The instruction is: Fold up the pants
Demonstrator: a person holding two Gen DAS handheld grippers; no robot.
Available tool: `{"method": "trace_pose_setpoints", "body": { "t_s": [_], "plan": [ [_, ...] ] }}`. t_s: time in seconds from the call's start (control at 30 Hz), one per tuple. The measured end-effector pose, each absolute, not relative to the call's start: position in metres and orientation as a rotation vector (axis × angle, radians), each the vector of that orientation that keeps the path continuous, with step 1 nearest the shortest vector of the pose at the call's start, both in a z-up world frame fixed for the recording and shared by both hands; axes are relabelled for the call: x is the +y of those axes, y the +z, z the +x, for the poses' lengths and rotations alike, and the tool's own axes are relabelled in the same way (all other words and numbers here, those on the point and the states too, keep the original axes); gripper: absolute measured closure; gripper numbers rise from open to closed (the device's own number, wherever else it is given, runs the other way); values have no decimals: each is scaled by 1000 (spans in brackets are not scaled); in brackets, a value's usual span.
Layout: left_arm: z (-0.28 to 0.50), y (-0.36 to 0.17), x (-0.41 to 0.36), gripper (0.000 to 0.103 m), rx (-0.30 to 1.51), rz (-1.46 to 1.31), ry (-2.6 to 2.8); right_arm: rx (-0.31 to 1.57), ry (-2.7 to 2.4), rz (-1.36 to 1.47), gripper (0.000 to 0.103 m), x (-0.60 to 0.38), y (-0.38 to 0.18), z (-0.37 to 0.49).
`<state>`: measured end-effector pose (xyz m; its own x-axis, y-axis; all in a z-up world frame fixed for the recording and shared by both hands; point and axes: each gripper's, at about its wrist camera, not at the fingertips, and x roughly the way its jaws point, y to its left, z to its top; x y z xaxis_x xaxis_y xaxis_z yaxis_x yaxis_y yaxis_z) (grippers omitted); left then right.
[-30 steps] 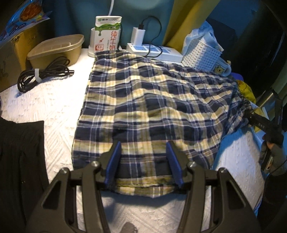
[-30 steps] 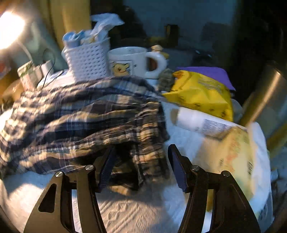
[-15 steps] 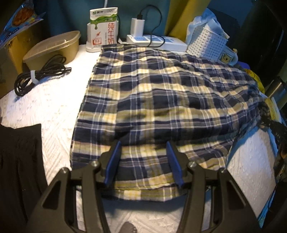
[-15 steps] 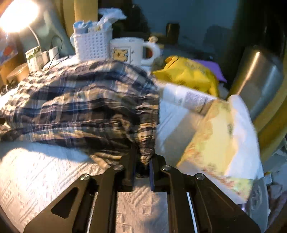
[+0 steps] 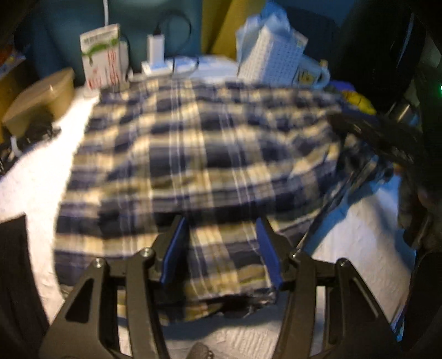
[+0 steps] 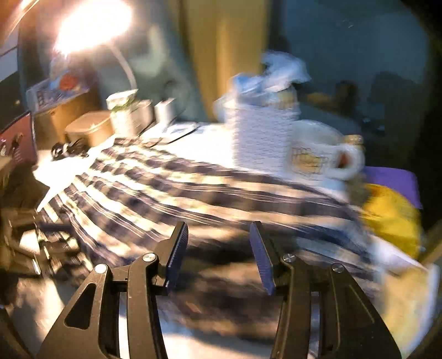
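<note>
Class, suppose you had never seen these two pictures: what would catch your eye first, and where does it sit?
The plaid pants, navy and cream, spread across the white cloth and fill the middle of both views. Behind them at the far edge stand a white perforated basket and, beside it, a white mug. In the right wrist view a glaring lamp burns at the upper left.

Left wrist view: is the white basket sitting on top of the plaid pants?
No. The white basket stands on the table behind the far edge of the plaid pants, next to a mug.
</note>
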<state>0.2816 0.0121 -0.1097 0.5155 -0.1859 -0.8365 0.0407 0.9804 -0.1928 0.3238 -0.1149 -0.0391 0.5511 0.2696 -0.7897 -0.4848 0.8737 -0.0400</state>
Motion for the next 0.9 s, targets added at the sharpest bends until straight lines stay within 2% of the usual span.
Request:
{"method": "trace_pose_setpoints", "body": {
  "t_s": [0.1, 0.47, 0.63, 0.7, 0.8, 0.9],
  "plan": [
    [272, -111, 11, 49, 985, -122, -140, 1016, 404, -323, 54, -112, -79, 329],
    [276, -96, 28, 49, 1033, -78, -199, 1040, 291, -289, 54, -186, -53, 283],
    [301, -83, 28, 49, 1005, -75, -218, 934, 251, -275, 54, -197, -24, 296],
    [315, -81, 25, 49, 1000, -79, -239, 935, 228, -271, 54, -201, -30, 312],
    [336, -92, 24, 49, 1035, -73, -211, 1037, 198, -257, 54, -217, -61, 316],
    [343, -110, 30, 49, 1091, -52, -179, 1010, 210, -226, 54, -230, -59, 297]
  ]
}}
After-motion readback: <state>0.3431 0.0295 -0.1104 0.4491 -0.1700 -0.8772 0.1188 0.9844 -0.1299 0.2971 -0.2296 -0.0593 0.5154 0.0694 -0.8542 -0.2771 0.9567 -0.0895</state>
